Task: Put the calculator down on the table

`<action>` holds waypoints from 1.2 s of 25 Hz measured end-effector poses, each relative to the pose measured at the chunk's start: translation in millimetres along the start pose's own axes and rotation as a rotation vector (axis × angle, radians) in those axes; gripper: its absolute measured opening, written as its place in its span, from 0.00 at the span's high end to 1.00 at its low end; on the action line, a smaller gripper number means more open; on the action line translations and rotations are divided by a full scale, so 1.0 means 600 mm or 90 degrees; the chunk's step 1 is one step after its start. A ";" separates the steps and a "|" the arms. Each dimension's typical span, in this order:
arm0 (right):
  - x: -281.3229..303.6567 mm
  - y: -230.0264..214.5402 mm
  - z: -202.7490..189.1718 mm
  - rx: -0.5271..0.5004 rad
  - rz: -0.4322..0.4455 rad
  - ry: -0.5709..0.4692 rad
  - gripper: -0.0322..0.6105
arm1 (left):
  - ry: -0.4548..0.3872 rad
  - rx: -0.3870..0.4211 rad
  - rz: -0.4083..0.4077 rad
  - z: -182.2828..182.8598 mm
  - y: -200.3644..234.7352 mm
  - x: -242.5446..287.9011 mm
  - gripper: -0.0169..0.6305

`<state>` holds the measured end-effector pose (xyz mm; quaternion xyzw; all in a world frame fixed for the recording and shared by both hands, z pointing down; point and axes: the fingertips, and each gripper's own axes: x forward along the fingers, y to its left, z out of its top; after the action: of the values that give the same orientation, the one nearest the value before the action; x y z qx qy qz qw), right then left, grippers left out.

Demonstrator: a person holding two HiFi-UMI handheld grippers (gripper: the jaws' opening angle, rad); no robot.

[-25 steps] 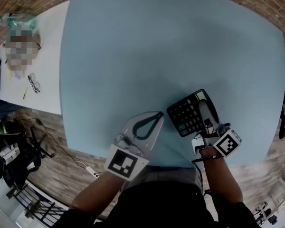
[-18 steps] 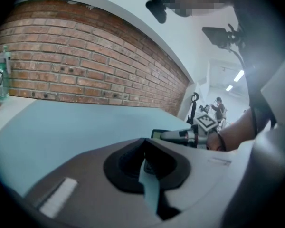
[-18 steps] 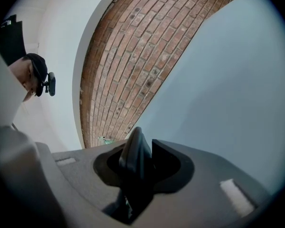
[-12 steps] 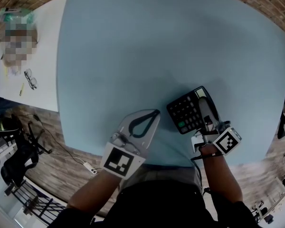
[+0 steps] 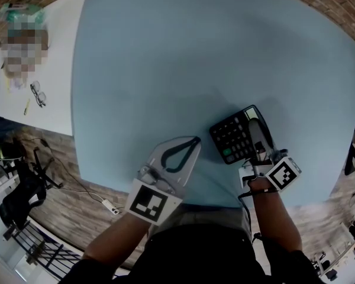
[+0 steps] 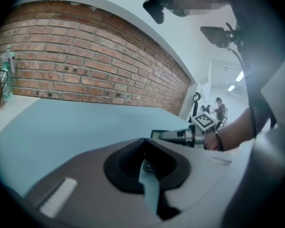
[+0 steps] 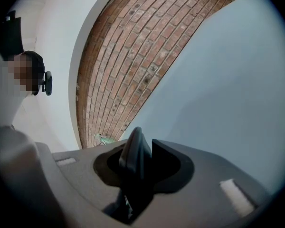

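Black on blue: lower calculator (image 5: 232, 139) flat onto surface (image 5: 165, 70), right claw (image 5: 255, 128) clamped on it, then release; ignore shut left claw (image 5: 194, 141).

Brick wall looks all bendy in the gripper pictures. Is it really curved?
Probably not. Left gripper view: the wide lens bows the brick wall and blackens the corners. Right gripper view: the bending is stronger still. Head view: the edges of the table bulge too, while the calculator looks sharp.

Head view steeply down over table (image 5: 165, 70); gripper views low, close, facing brick wall (image 6: 85, 70); table shared.
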<state>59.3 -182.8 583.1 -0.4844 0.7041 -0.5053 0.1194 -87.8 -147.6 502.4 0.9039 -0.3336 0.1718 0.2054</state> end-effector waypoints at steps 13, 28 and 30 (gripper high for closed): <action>0.006 -0.011 -0.007 0.004 -0.052 0.039 0.79 | 0.003 0.003 0.000 0.003 -0.004 0.001 0.97; 0.015 -0.035 -0.014 0.003 -0.123 0.078 0.75 | 0.004 0.023 0.004 0.015 -0.006 -0.001 0.97; 0.015 -0.033 -0.013 0.008 -0.122 0.080 0.75 | -0.001 0.022 0.005 0.023 -0.009 -0.003 0.97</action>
<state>60.9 -185.8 605.8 -0.5165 0.6572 -0.5482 0.0294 -83.2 -149.8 488.6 0.9061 -0.3343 0.1780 0.1886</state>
